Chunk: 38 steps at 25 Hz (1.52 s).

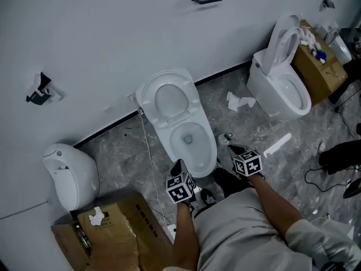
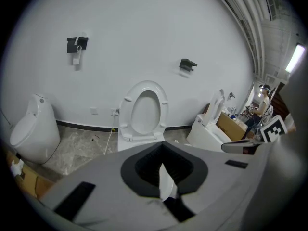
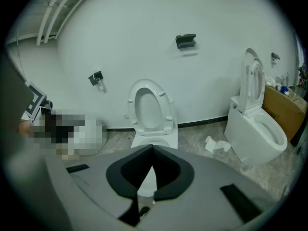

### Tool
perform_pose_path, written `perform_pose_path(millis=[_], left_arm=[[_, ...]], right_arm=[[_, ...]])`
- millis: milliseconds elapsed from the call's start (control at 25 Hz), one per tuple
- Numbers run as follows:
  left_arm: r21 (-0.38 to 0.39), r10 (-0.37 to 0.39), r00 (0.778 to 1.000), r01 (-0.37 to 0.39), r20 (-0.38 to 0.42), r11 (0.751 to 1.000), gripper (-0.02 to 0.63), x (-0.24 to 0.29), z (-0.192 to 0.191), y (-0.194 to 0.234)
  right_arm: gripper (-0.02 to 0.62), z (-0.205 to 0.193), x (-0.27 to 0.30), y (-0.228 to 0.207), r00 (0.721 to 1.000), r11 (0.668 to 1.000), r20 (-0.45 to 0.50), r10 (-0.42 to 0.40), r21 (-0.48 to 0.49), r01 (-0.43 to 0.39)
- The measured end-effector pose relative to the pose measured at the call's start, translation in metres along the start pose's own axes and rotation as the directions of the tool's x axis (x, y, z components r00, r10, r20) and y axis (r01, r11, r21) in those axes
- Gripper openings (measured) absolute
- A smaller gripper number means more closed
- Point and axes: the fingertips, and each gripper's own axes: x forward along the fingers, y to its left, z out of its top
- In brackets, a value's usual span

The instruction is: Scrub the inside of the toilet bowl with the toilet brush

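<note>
A white toilet (image 1: 180, 117) stands against the wall with its lid and seat raised and its bowl (image 1: 190, 137) open. My left gripper (image 1: 178, 167) hovers at the bowl's near rim, jaws shut and empty. My right gripper (image 1: 232, 150) hangs just right of the bowl over the floor, also shut and empty. In the left gripper view the raised seat (image 2: 143, 112) shows beyond the left gripper (image 2: 161, 144). The right gripper view shows the seat (image 3: 150, 110) past the right gripper (image 3: 152, 147). I cannot make out a toilet brush in any view.
A second toilet (image 1: 282, 78) stands at the right beside a cardboard box (image 1: 318, 69). A urinal (image 1: 70, 174) and another box (image 1: 107, 236) sit at the left. Crumpled paper (image 1: 240, 101), a white strip (image 1: 277, 144) and a cable (image 1: 148, 151) lie on the floor.
</note>
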Motion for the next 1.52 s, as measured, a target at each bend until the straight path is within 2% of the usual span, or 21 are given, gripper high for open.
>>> perform_pose_path(millis=[280, 480, 560, 640, 720, 920, 1200, 1360, 1520], left_arm=[[-0.007, 0.023, 1.000, -0.023, -0.017, 1.000, 0.018, 0.024, -0.001, -0.009], [-0.049, 0.033, 0.999, -0.034, -0.024, 0.998, 0.017, 0.041, 0.003, -0.007], [-0.065, 0.050, 0.998, -0.053, -0.041, 0.996, 0.018, 0.050, 0.005, -0.003], [-0.075, 0.068, 0.996, -0.072, -0.049, 0.995, 0.018, 0.057, 0.008, 0.001], [-0.080, 0.076, 0.996, -0.080, -0.047, 0.994, 0.018, 0.065, 0.009, 0.001], [-0.095, 0.076, 0.995, -0.082, -0.070, 0.992, 0.018, 0.083, -0.003, -0.008], [-0.088, 0.115, 0.979, -0.131, -0.170, 0.987, 0.018, 0.088, -0.037, 0.000], [-0.092, 0.128, 0.973, -0.148, -0.193, 0.985, 0.020, 0.097, -0.052, 0.011], [-0.089, 0.144, 0.970, -0.164, -0.197, 0.982, 0.020, 0.104, -0.064, 0.027]], right_arm=[[0.012, -0.002, 0.002, -0.025, 1.000, 1.000, -0.022, -0.014, -0.008, 0.013], [0.012, -0.002, 0.010, -0.041, 0.998, 1.000, -0.050, -0.025, -0.006, 0.025], [0.012, 0.001, 0.012, -0.046, 0.997, 0.996, -0.068, -0.041, -0.088, 0.035], [0.012, 0.006, 0.015, -0.051, 0.994, 0.972, -0.078, -0.073, -0.228, 0.053], [0.012, 0.013, 0.019, -0.055, 0.993, 0.958, -0.078, -0.089, -0.279, 0.064], [0.012, 0.011, 0.034, -0.075, 0.989, 0.972, -0.105, -0.108, -0.218, 0.083], [0.014, -0.016, 0.064, -0.087, 0.970, 0.981, -0.212, -0.120, -0.178, 0.083], [0.014, -0.037, 0.083, -0.084, 0.959, 0.976, -0.268, -0.096, -0.216, 0.037], [0.014, -0.047, 0.098, -0.078, 0.957, 0.974, -0.289, -0.030, -0.223, -0.037]])
